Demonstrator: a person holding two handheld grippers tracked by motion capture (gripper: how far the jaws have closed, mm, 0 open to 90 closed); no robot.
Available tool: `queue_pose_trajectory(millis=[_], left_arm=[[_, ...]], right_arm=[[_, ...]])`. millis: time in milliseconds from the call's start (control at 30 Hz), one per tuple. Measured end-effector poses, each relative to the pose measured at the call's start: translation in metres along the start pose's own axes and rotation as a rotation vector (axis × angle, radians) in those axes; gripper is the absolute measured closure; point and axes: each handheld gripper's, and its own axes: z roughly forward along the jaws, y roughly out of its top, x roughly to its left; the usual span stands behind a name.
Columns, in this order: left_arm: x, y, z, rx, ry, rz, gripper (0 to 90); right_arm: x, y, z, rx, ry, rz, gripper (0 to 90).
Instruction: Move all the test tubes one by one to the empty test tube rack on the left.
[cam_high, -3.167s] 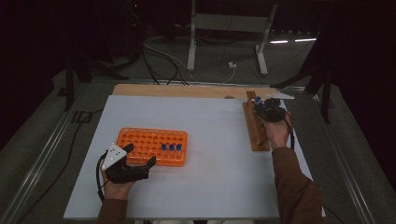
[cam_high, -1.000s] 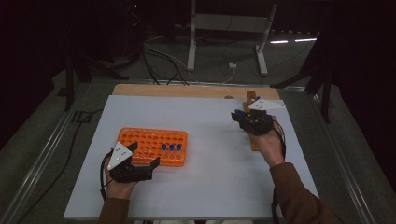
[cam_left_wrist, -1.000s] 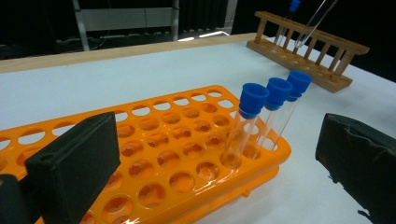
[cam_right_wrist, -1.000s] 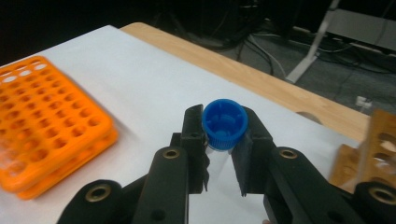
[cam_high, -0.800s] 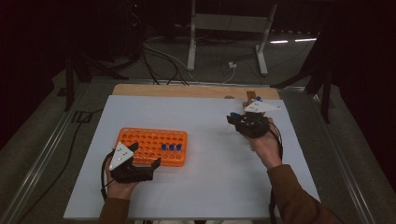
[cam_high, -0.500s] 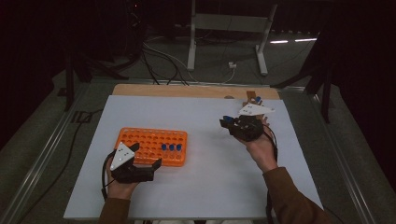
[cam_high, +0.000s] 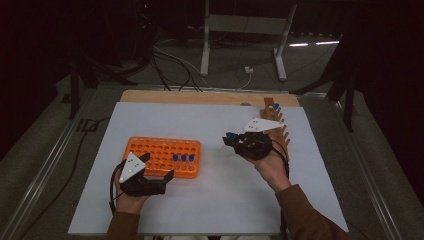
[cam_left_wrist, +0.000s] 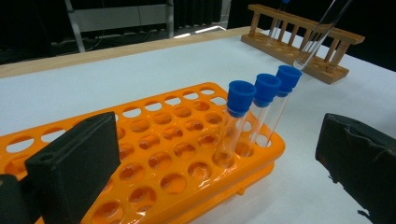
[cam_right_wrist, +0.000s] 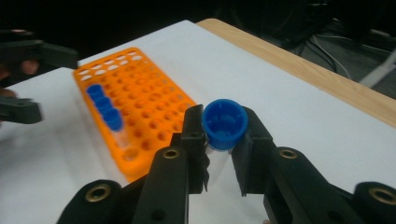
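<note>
Three blue-capped tubes (cam_left_wrist: 254, 116) stand in a row at the right end of the orange rack (cam_high: 162, 156), which lies on the white worktop (cam_high: 210, 200). A fourth capped tube (cam_right_wrist: 223, 128) is clamped just under its cap by the right gripper (cam_high: 235, 141), whose jaws are closed on it; it hangs above the worktop, right of the orange rack and left of the wooden rack (cam_high: 276, 125) (one more tube stands at that rack's far end). Near the orange rack's front edge, the left gripper (cam_high: 152, 176) has its jaws wide apart, holding nothing.
</note>
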Motion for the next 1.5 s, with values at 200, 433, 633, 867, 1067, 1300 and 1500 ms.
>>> queue_pose_trajectory(millis=[200, 433, 633, 867, 1067, 1300, 1500], left_arm=[[-0.003, 0.002, 0.002, 0.007, 0.010, 0.012, 0.9], [-0.011, 0.006, 0.004, 0.004, -0.005, 0.027, 1.3], [-0.020, 0.010, 0.006, -0.003, -0.026, 0.043, 1.7], [-0.028, 0.015, 0.007, -0.013, -0.030, 0.066, 2.3], [-0.037, 0.021, 0.007, -0.021, -0.052, 0.084, 3.5], [-0.052, 0.031, 0.004, -0.046, -0.079, 0.116, 5.3], [-0.058, 0.032, 0.005, -0.054, -0.082, 0.121, 13.2]], right_arm=[[0.014, 0.004, 0.001, 0.009, 0.038, -0.017, 76.5], [0.026, 0.008, 0.001, 0.010, 0.083, -0.028, 76.5], [0.037, 0.010, 0.003, 0.019, 0.115, -0.051, 76.5], [0.051, 0.013, 0.007, 0.027, 0.157, -0.071, 76.4], [0.064, 0.017, 0.013, 0.024, 0.196, -0.086, 76.4], [0.076, 0.023, 0.020, 0.017, 0.229, -0.094, 76.4], [0.084, 0.027, 0.027, 0.015, 0.252, -0.090, 76.4]])
